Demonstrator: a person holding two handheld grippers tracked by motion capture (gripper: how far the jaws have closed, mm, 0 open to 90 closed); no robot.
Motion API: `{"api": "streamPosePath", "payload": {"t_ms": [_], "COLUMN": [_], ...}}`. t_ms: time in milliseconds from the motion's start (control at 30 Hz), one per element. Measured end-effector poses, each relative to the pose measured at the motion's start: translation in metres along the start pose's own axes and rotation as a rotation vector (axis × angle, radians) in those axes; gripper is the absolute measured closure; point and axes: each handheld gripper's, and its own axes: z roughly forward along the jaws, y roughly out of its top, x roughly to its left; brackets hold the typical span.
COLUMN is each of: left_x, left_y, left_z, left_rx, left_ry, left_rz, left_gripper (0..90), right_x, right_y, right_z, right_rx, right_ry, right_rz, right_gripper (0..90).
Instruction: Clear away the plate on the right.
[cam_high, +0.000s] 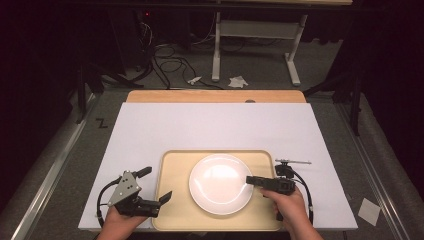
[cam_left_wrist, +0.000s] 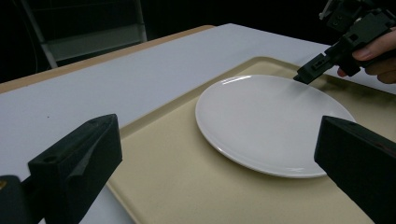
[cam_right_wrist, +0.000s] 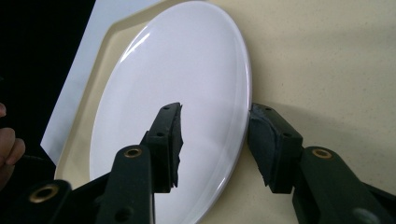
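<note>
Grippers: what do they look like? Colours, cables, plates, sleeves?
Both are black with two blocky jaws. The left gripper carries a grey three-cornered plate on top and trails a black cable. The right gripper shows brass-coloured rivets in its own view and a black cable too. Forearms are bare, no sleeves.

One round, glossy white ceramic plate lies on one rectangular beige plastic tray, and that tray rests on one table topped with a white sheet over a wooden board. Two black two-jaw tongs are at work, the left tongs and the right tongs, each held by one of two hands, the left hand and the right hand. On the grey floor beyond the table lie two crumpled white paper scraps.
</note>
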Motion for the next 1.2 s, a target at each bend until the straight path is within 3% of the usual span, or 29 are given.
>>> {"api": "streamPosePath", "payload": {"t_ms": [267,367,400,533,633,767,900,1067,1200], "left_x": [0.0,0.002,0.002,0.002,0.002,0.003,0.005,0.005,0.005], "left_y": [0.0,-0.001,-0.001,0.0,0.001,0.002,0.002,0.003,0.003], "left_z": [0.001,0.001,0.002,0.003,0.006,0.009,0.012,0.017,0.019], "left_rx": [0.014,0.022,0.023,0.022,0.026,0.031,0.042,0.057,0.058], "left_ry": [0.01,0.022,0.025,0.029,0.03,0.042,0.046,0.042,0.043], "left_rz": [0.004,-0.008,-0.014,-0.018,-0.02,-0.029,-0.044,-0.046,-0.05], "left_gripper": [1.7,1.7,1.7,1.7,1.7,1.7,1.7,1.6,1.4], "right_x": [0.002,0.005,0.006,0.009,0.008,0.005,0.002,0.001,0.001], "right_y": [0.002,0.004,0.004,0.005,0.005,0.005,0.003,0.001,-0.007], "right_z": [-0.009,-0.014,-0.015,-0.023,-0.036,-0.047,-0.063,-0.077,-0.088], "right_rx": [-0.036,-0.073,-0.08,-0.122,-0.188,-0.216,-0.293,-0.323,-0.351], "right_ry": [0.003,0.006,-0.003,-0.038,-0.075,-0.114,-0.143,-0.225,-0.258], "right_rz": [-0.042,-0.109,-0.121,-0.162,-0.19,-0.208,-0.288,-0.338,-0.375], "right_gripper": [50.1,50.5,47.1,49.2,36.2,28.3,17.0,3.2,0.1]}}
